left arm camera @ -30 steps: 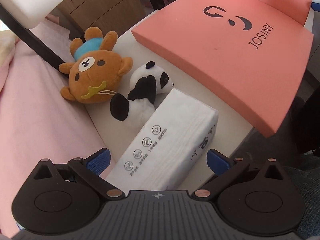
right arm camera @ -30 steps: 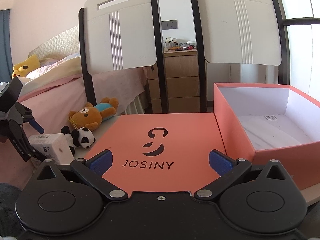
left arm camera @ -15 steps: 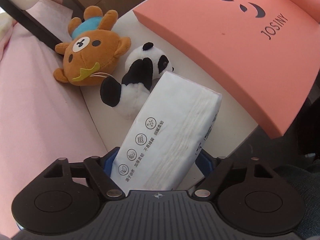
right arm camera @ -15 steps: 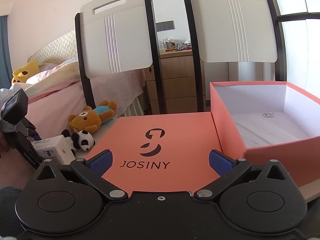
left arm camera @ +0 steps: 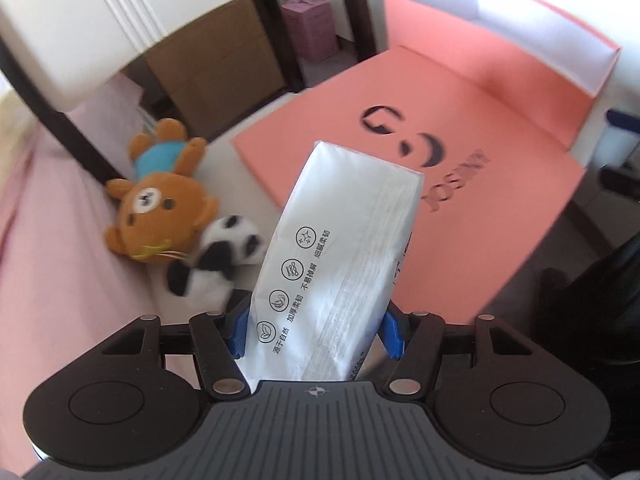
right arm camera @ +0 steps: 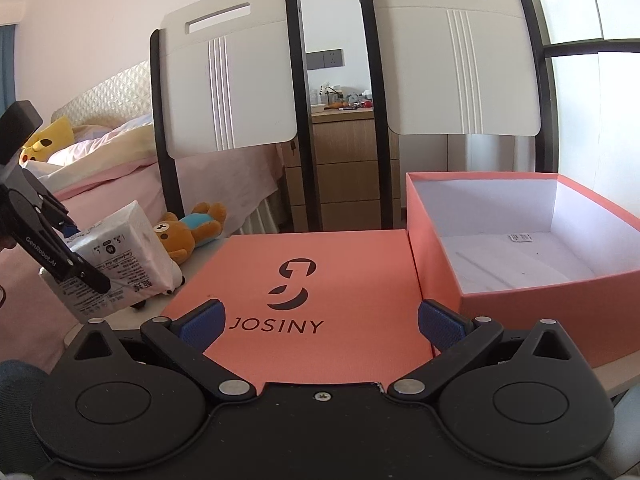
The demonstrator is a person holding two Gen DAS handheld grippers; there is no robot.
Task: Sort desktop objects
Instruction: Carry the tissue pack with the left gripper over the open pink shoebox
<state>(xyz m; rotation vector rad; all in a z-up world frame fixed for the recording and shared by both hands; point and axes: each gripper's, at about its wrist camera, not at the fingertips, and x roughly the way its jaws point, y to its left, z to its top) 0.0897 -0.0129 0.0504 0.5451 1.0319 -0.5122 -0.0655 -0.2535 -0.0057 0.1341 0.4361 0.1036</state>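
The tissue pack [left arm camera: 340, 256] sits clamped between the blue pads of our left gripper [left arm camera: 314, 326], lifted clear of the desk and tilted so its far end points toward one o'clock in the left wrist view, over the near corner of the coral lid [left arm camera: 460, 168]. At ten o'clock from the pack lie the brown bear [left arm camera: 156, 208] and, just beside it, the panda [left arm camera: 216, 256], blurred here, so we cannot say whether the two touch. The open coral box [right arm camera: 520, 248] stands at two o'clock past the lid, its white floor apparently bare.

If the box is where the pack belongs, we should carry it level across the lid, keep the squeeze modest since the soft wrap buckles, and lower it past the near wall before letting go; the long free end may sag or catch that rim.

Our left gripper leans forward and downward, gripping the pack near its rear end. Our right gripper [right arm camera: 320, 320] hovers low over the lid, fingers spread wide and holding nothing, aimed at twelve o'clock toward the chairs [right arm camera: 456, 60].
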